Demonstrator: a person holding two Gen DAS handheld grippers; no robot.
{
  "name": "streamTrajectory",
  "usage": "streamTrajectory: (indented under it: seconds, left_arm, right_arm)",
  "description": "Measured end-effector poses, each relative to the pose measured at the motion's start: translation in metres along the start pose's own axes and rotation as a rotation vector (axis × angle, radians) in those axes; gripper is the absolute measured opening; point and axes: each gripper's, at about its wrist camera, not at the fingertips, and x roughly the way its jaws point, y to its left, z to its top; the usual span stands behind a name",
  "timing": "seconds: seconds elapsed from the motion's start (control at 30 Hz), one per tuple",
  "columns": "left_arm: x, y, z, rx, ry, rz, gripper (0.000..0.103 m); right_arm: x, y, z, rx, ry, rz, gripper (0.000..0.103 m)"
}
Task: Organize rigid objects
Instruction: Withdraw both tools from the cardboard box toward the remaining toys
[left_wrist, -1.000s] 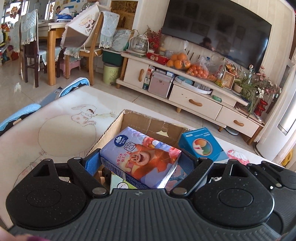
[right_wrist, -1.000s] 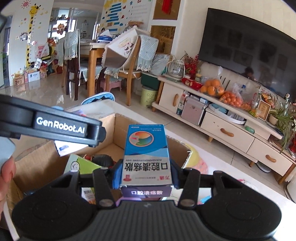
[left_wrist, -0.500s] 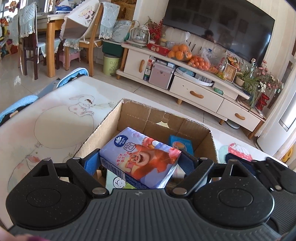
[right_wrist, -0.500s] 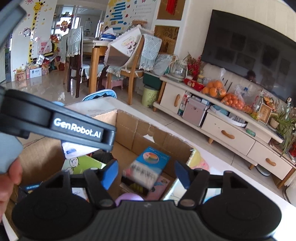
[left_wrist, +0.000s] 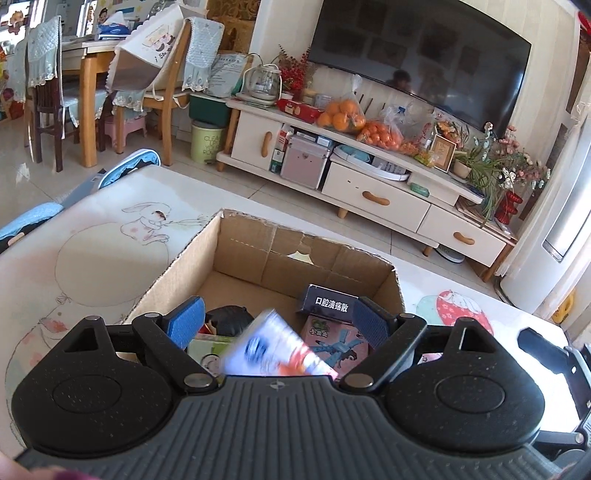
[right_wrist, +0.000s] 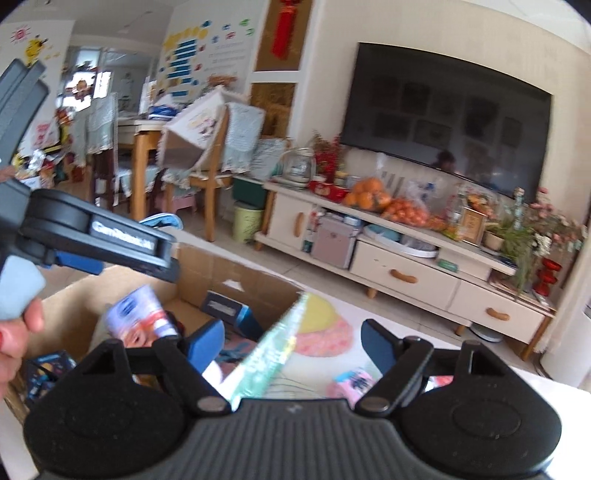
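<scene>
Falling blurred into the cardboard box (left_wrist: 369, 273), the tissue pack (left_wrist: 273, 350) is released between the widely parted left tool (left_wrist: 275, 317); the right tool (right_wrist: 291, 339) has just been opening, empty.

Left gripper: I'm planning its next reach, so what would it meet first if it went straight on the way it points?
Probably the blurred tissue pack between the open jaws of the left gripper, apparently dropping into the cardboard box. Beyond it lie the box's contents; depth is unclear.
</scene>
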Motion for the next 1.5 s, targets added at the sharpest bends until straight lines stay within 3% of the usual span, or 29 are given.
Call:
streamTrajectory:
  seconds: [0.6, 1.0, 1.5]
  left_arm:
    - [0.004, -0.005, -0.005, 0.087, -0.006, -0.040, 0.103]
    - [0.011, -0.008, -0.010, 0.194, 0.009, -0.048, 0.103]
    - [0.017, -0.005, -0.015, 0.296, 0.009, -0.023, 0.103]
  right_arm:
    - [0.006, -0.046, -0.065, 0.119, 0.062, -0.100, 0.081]
    - [0.041, -0.071, -0.093, 0.166, 0.111, -0.090, 0.085]
    - [0.089, -0.088, -0.103, 0.191, 0.145, -0.016, 0.093]
